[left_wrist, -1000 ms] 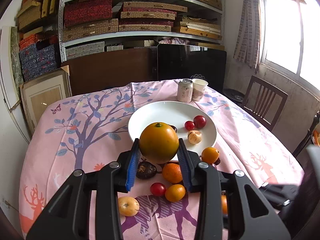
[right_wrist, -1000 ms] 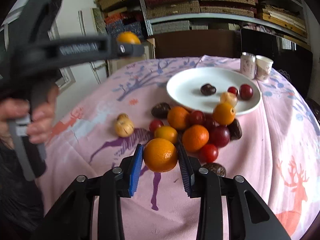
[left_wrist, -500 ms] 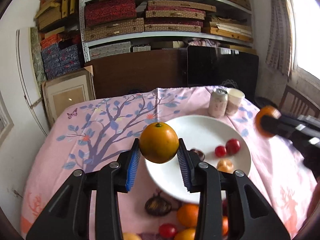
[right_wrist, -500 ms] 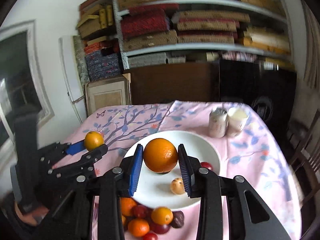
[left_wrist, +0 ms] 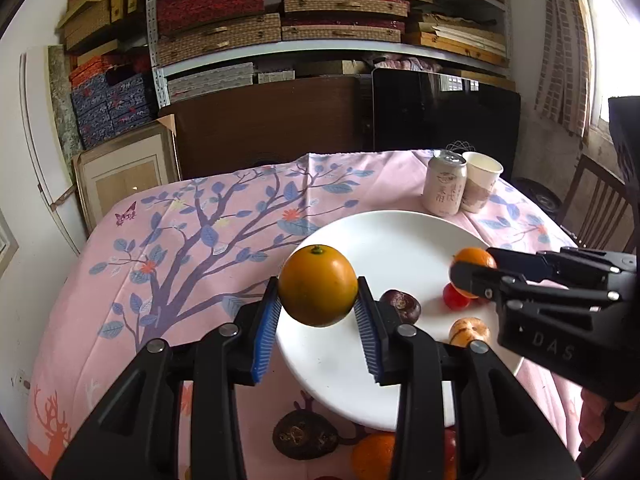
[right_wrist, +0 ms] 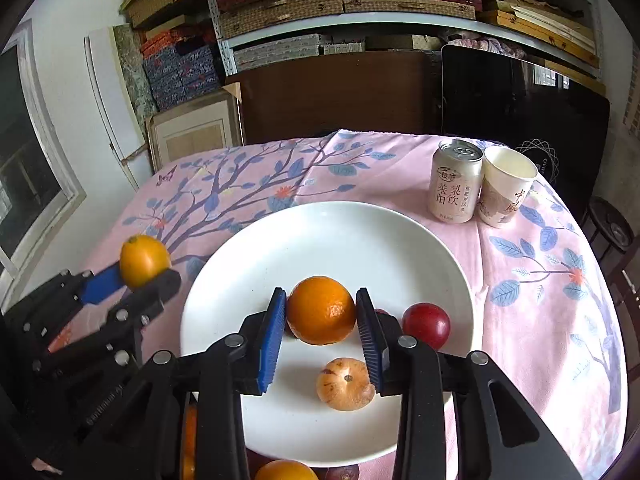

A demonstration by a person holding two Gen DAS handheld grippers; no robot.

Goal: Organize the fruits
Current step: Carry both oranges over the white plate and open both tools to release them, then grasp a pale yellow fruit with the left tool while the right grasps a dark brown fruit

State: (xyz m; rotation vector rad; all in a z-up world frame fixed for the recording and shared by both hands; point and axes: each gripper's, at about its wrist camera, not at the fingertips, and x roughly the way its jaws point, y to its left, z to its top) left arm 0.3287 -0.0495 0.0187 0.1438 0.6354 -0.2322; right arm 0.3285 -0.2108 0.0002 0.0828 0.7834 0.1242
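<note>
Left tool (left_wrist: 318,334): closed on a yellow-orange fruit (left_wrist: 317,285), which is pinched between the blue pads and held in the air above the near left rim of the plate.
Right tool (right_wrist: 321,330): closed on an orange (right_wrist: 321,310), which is clamped between the blue pads and held above the middle of the plate.
Loose fruit on the bench (left_wrist: 120,264): a dark brown wrinkled fruit (left_wrist: 305,437) and a small orange (left_wrist: 374,454) are seen on the pink cloth just before the plate's near edge; more fruit there is hidden behind the tool arms.
Plate (right_wrist: 340,232): white, round, set on the pink tree-patterned cloth; its far half is bare.
Fruit on the plate: a pale tan fruit with brown specks (right_wrist: 346,384) lies nearest, just beside the right tool's right pad; a red fruit (right_wrist: 426,325) lies behind it to the right; a dark brown fruit (left_wrist: 400,306) is seen in the left view, next to the left tool's right pad.
Tools relative to each other: the left tool is seen at the left edge of the right view, beside the plate's rim; the right tool is seen over the plate's right side in the left view.
Can (right_wrist: 456,182) and paper cup (right_wrist: 506,186): both upright, touching or nearly so, placed beyond the plate's far right edge.
Behind the bench: a brown board, a framed picture and shelves stacked with boxes are seen.
</note>
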